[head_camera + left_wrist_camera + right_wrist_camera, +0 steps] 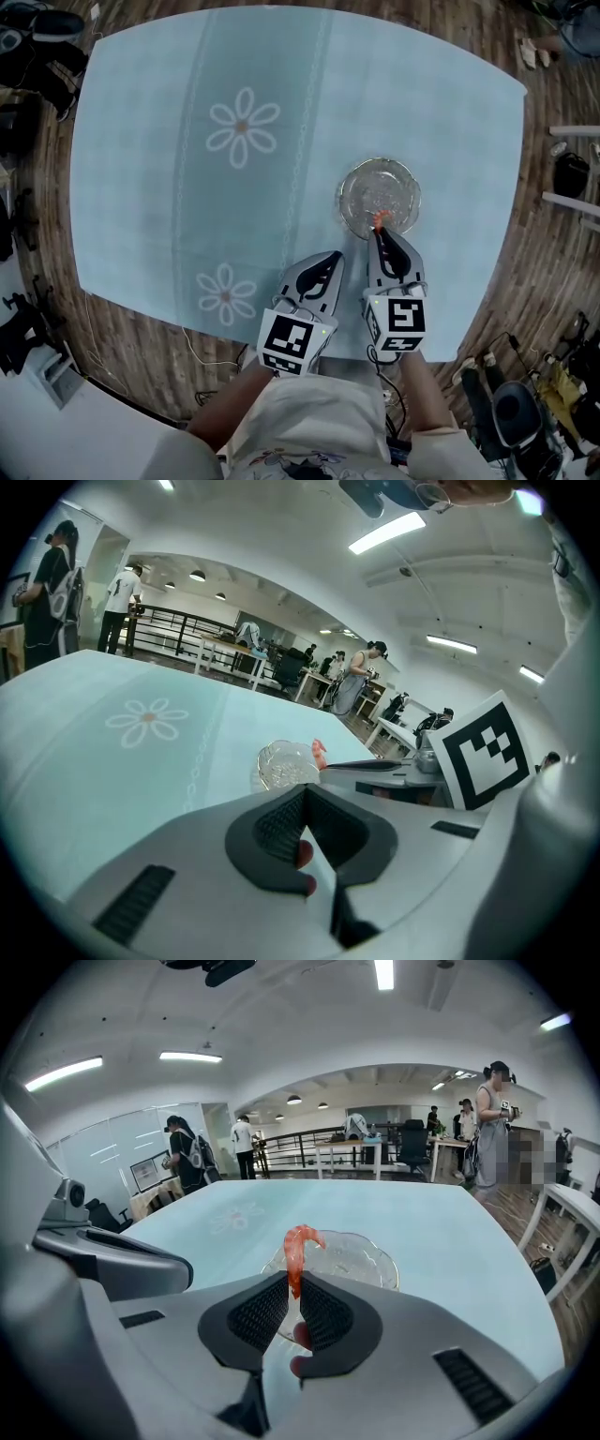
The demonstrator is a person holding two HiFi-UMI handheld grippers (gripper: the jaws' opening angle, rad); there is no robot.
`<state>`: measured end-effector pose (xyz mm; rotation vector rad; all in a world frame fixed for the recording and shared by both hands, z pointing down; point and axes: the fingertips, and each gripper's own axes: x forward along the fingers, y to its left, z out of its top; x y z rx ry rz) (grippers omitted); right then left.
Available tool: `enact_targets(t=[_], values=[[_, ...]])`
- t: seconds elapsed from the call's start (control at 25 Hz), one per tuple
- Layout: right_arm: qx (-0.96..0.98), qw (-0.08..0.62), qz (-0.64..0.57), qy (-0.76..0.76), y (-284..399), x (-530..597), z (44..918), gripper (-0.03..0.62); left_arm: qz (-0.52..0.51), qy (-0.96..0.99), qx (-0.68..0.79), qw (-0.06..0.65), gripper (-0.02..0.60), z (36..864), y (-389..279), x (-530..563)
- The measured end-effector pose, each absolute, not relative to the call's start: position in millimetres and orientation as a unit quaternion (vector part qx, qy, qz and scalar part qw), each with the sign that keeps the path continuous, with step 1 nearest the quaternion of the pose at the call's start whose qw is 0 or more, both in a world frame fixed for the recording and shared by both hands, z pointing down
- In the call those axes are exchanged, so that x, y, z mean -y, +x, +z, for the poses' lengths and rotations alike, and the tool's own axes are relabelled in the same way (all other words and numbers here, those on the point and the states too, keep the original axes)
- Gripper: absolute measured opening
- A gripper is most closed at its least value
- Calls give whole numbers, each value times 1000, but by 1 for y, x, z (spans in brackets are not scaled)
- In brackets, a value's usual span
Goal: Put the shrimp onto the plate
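Tablecloth (159, 178) below, right gripper's (293, 1283) jaws pinch shrimp (296, 1249) over plate's (345, 187) rim.

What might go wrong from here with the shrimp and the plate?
The right claw pinches only the shrimp's lower end, so it may slip out early. It is at the glass plate's near rim; released here, it might land on the tablecloth instead.
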<state>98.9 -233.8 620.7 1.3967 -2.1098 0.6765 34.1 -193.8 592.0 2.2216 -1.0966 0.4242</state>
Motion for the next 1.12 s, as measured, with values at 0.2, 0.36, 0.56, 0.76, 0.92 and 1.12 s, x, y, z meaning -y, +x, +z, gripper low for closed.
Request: enact_targets(t=[0.2, 0.36, 0.56, 0.76, 0.92, 1.12], values=[[769, 277, 263, 512, 96, 247, 643, 55, 163, 838, 412, 319, 8, 610, 35, 206], [768, 282, 272, 506, 92, 252, 654, 55, 165, 837, 409, 325, 8, 622, 34, 212], [756, 300, 283, 508, 94, 253, 663, 57, 168, 836, 404, 332, 8, 631, 33, 214], [751, 302, 287, 513, 94, 252, 664, 57, 170, 829, 409, 341, 8, 637, 29, 211], [750, 301, 286, 515, 95, 253, 663, 57, 169, 831, 407, 340, 8, 636, 31, 211], [753, 299, 288, 510, 95, 249, 656, 57, 171, 834, 403, 336, 8, 628, 34, 205]])
